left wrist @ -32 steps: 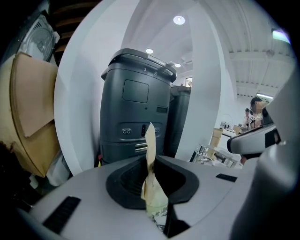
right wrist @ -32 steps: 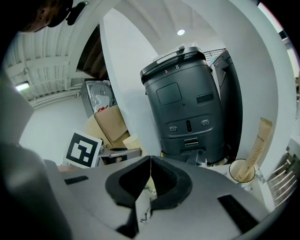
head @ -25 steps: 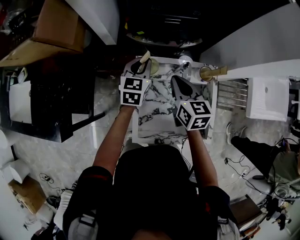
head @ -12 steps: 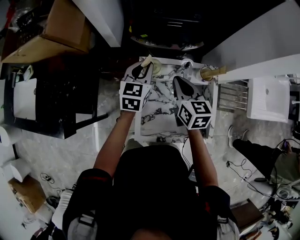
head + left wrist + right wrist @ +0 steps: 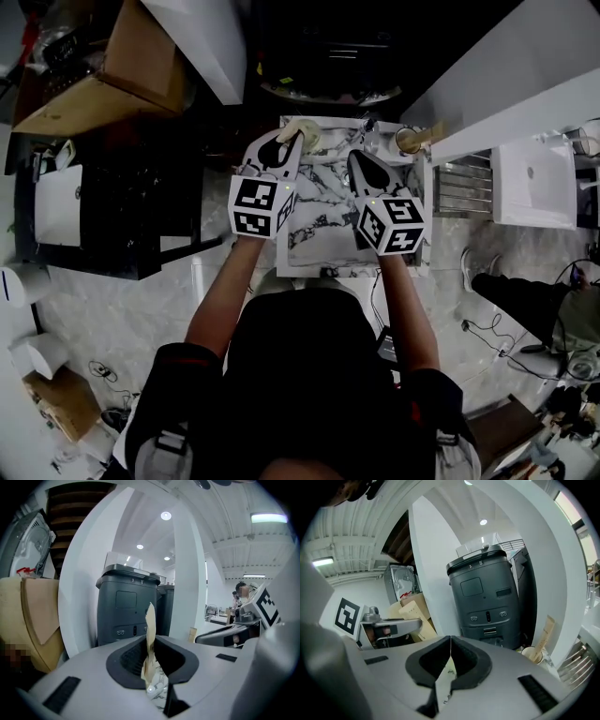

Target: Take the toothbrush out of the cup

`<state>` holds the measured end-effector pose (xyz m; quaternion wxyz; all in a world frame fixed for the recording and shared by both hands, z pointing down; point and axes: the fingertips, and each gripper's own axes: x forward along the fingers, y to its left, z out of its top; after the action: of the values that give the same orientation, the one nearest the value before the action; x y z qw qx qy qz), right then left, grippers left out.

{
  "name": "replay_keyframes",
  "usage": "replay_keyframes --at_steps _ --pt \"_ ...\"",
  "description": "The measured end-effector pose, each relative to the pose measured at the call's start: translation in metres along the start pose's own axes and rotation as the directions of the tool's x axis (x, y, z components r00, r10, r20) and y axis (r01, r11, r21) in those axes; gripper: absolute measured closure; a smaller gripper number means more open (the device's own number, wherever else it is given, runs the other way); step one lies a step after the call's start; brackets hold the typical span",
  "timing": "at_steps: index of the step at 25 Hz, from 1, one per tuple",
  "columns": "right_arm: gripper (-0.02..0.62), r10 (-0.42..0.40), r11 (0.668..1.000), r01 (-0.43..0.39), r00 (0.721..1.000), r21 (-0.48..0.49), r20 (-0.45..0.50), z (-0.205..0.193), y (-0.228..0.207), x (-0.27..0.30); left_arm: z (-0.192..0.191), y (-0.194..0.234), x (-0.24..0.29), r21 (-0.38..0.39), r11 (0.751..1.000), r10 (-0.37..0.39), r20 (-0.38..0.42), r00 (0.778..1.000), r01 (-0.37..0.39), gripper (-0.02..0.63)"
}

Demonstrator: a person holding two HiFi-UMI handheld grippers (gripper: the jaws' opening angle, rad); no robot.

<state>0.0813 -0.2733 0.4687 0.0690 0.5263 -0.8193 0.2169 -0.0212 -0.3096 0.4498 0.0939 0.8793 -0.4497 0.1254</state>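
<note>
The left claw (image 5: 287, 148) is closed almost all the way on the toothbrush (image 5: 149, 634). It is a flat, pale beige strip standing upright between the pads, with its top poking above them (marble shows through the gap beneath). The claw holds it over the far left corner of the marble surface (image 5: 323, 225). The right claw (image 5: 354, 157) is fully closed with nothing in it, and hangs beside the left one, apart from it. At the surface's far right corner stands a cup (image 5: 532, 654) with another beige stick (image 5: 545, 632) leaning out, well apart from the held toothbrush. A dark grey bin (image 5: 487, 602) stands beyond.
</note>
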Motion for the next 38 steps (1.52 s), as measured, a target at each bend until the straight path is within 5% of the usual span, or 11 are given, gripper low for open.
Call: replay_keyframes --at_steps 22,28,38 --pt "0.561 -0.172 0.985 0.173 0.982 -0.003 0.082 0.012 0.041 -0.064 0.02 -0.052 -0.073 0.071 0.972 -0.229 0.043 0.972 0.226 0.546" --pt "0.561 -0.236 0.972 0.236 0.967 0.01 0.1 0.009 0.039 -0.09 0.013 -0.08 -0.083 0.02 0.945 -0.326 0.044 0.944 0.325 0.546" --pt "0.561 -0.326 0.945 0.324 0.935 0.036 0.139 0.003 0.041 -0.129 0.002 -0.116 -0.1 0.038 0.903 -0.429 0.036 0.903 0.428 0.546"
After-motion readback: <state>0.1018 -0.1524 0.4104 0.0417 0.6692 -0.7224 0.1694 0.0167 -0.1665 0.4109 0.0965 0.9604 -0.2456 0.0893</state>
